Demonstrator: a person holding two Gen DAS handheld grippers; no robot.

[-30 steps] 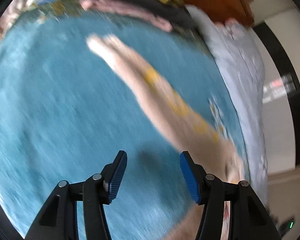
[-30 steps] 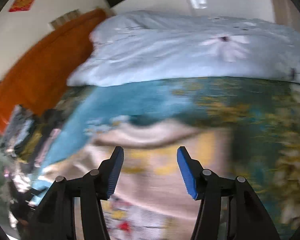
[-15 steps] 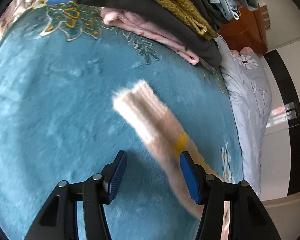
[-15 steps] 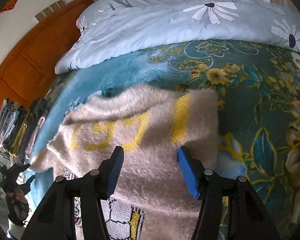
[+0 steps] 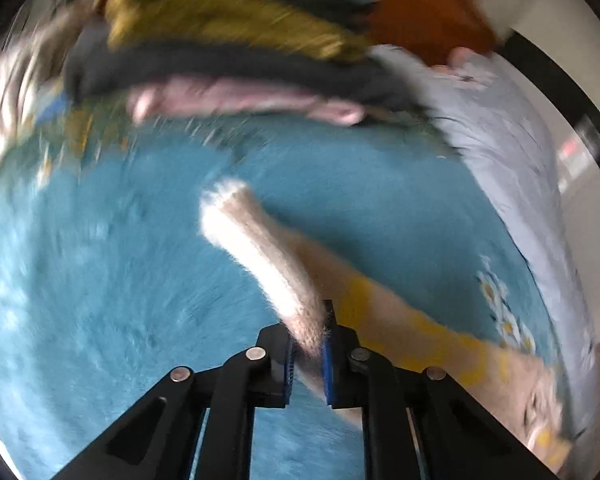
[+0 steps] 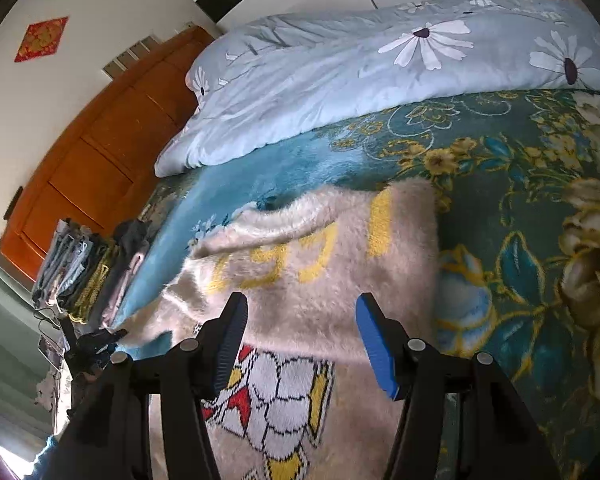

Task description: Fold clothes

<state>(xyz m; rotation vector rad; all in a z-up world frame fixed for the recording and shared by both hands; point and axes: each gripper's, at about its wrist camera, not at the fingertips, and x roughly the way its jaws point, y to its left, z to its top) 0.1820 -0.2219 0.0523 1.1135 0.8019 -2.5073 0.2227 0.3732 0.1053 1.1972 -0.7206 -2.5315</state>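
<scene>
The sweater (image 6: 324, 264) lies flat on the blanket (image 6: 512, 208). The quilt (image 6: 340, 80) lies along the blanket's far edge; the clothes stack (image 6: 88, 272) sits at its left edge.

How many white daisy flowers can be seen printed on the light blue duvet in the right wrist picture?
3 clear ones on the light blue duvet: one big near top centre, one at the right edge, one small on the left corner. Fainter prints or folds may hide more.

Teal bed blanket (image 6: 300, 168) – sweater (image 6: 324, 280), duvet (image 6: 340, 80), folded clothes (image 6: 84, 272).
</scene>
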